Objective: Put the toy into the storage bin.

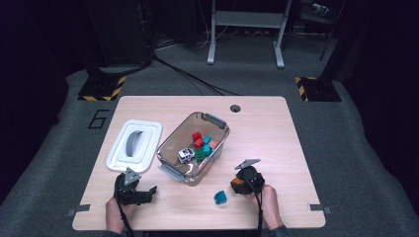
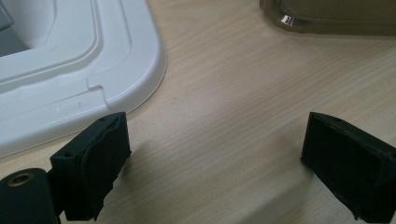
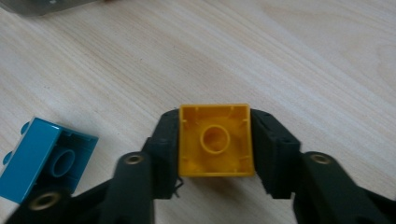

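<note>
We find the right gripper [image 3: 215, 140] clamped squarely on the yellow block [image 3: 215, 139] just above the table [image 3: 299, 56], left gripper [image 2: 215, 163] idle with jaws apart, and advise a level lift into the bin [image 1: 218, 125].

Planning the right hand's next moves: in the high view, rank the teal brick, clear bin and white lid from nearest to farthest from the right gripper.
1. Teal brick, just left of the right gripper.
2. Clear bin, up and left, mid-table.
3. White lid, beyond the bin, far left.
</note>
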Demonstrator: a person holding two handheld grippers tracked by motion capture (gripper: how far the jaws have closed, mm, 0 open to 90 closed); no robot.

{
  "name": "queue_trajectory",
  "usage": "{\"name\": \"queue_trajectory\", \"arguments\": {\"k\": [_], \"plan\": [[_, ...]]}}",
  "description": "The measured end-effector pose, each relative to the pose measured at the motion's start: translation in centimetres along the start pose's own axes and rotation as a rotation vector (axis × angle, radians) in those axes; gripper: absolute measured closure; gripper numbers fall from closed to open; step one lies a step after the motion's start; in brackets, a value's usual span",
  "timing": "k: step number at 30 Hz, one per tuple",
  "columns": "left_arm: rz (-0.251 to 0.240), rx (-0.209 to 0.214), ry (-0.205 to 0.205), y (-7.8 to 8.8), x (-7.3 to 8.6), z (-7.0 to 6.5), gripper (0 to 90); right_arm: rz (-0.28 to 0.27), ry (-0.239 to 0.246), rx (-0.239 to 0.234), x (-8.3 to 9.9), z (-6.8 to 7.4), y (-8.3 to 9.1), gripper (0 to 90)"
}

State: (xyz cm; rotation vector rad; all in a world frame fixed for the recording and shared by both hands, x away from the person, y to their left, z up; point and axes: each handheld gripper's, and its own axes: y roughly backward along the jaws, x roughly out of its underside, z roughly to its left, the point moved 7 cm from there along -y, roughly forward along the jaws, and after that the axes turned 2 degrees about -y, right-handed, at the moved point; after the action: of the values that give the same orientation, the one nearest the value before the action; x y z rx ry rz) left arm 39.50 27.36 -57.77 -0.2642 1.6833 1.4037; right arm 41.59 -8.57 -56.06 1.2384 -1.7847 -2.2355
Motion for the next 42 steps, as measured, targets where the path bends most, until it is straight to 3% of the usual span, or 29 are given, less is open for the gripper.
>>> {"name": "queue_trajectory", "arguments": {"k": [6, 14, 16, 42], "plan": [[0.000, 0.000, 0.000, 0.0, 0.0, 0.0, 7.6, 0.006, -0.003, 0.008, -0.2, -0.1, 0.0, 58.4], [0.000, -0.001, 0.001, 0.0, 0.0, 0.0, 7.6, -0.032, -0.021, 0.017, -0.9, -0.5, 0.7, 58.4], [0.001, 0.000, 0.001, 0.0, 0.0, 0.0, 7.6, -0.037, -0.005, 0.012, -1.2, -0.8, 0.9, 58.4], [-0.002, 0.001, 0.004, 0.0, 0.0, 0.0, 7.6, -0.139, 0.014, 0.023, -5.8, -1.3, 4.2, 58.3]]}}
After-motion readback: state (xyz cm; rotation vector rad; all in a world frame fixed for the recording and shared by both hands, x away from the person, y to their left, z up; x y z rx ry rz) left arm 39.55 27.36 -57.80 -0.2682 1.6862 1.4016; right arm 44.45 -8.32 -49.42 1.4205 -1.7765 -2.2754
